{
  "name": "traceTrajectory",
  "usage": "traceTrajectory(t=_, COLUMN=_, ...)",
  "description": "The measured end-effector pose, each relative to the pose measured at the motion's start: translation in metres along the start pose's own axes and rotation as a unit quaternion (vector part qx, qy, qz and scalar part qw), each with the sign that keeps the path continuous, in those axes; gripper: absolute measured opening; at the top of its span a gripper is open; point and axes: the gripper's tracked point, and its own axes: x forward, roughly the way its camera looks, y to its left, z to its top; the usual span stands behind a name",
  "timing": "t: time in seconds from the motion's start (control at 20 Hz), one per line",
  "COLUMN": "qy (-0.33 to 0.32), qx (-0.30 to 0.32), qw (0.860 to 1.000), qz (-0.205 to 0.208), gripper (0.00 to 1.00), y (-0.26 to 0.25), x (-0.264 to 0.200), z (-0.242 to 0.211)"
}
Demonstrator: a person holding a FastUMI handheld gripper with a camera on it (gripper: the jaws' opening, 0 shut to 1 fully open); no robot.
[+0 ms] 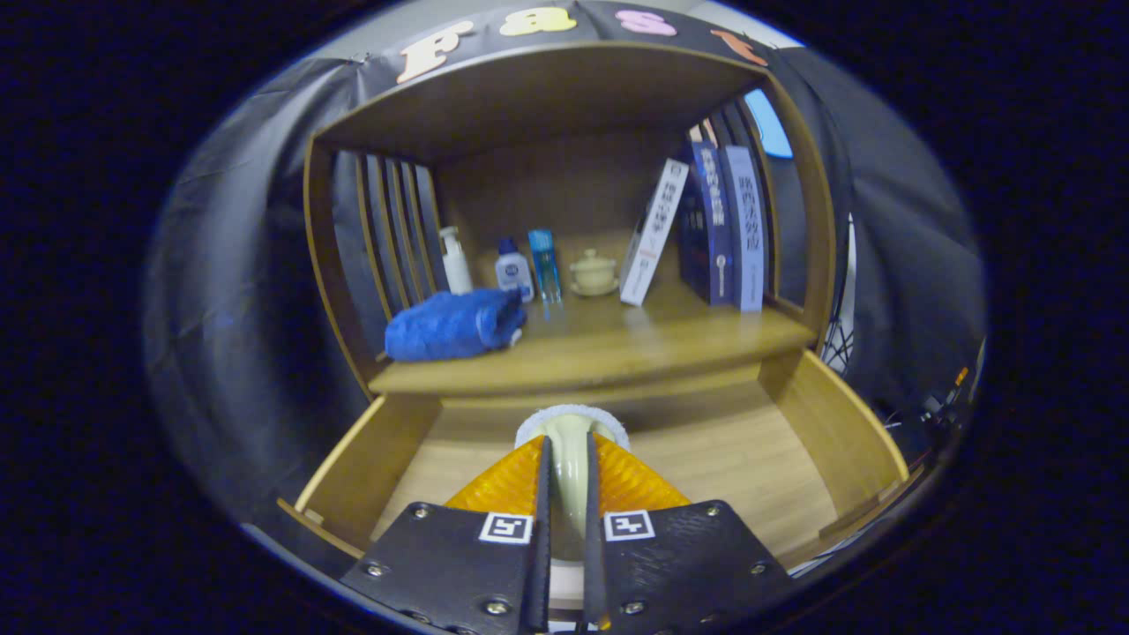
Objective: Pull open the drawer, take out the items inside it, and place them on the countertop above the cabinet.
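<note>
- The gripper (564,494) is holding a pale brush-like item (571,441) by its slim handle; both fingers are pressing on that handle, nearly together, with its white fuzzy head sticking out just beyond the tips.
- The grip is sitting low on the handle, probably so the head is staying free to be set down first.
- The drawer (847,414) is standing pulled out below the fingers, its wooden floor showing bare around them, so this item looks like the one being lifted out.
- The countertop (617,348) is lying just beyond the drawer's back edge, with free room along its front edge, a likely spot for the drop.
- A blue cloth (454,324) is resting at the countertop's left front corner; I judge it may have come from the drawer as well.
- Small bottles (513,270) and a lidded cup (593,272) are standing along the back edge.
- Books (719,225) are leaning at the right edge; their spine writing is too small to read, and the bottle labels too.
</note>
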Motion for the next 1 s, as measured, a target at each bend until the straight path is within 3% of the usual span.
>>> traceTrajectory(t=0.3, qy=-0.098, qx=-0.019, qw=0.995, qz=-0.010, gripper=0.15, y=0.004, x=0.015, z=0.067)
traceTrajectory(t=0.55, qy=-0.097, qx=-0.009, qw=0.995, qz=-0.013, gripper=0.15, y=0.009, x=0.067, z=0.083)
traceTrajectory(t=1.0, qy=-0.059, qx=0.008, qw=0.998, qz=-0.030, gripper=0.15, y=0.001, x=0.157, z=0.064)
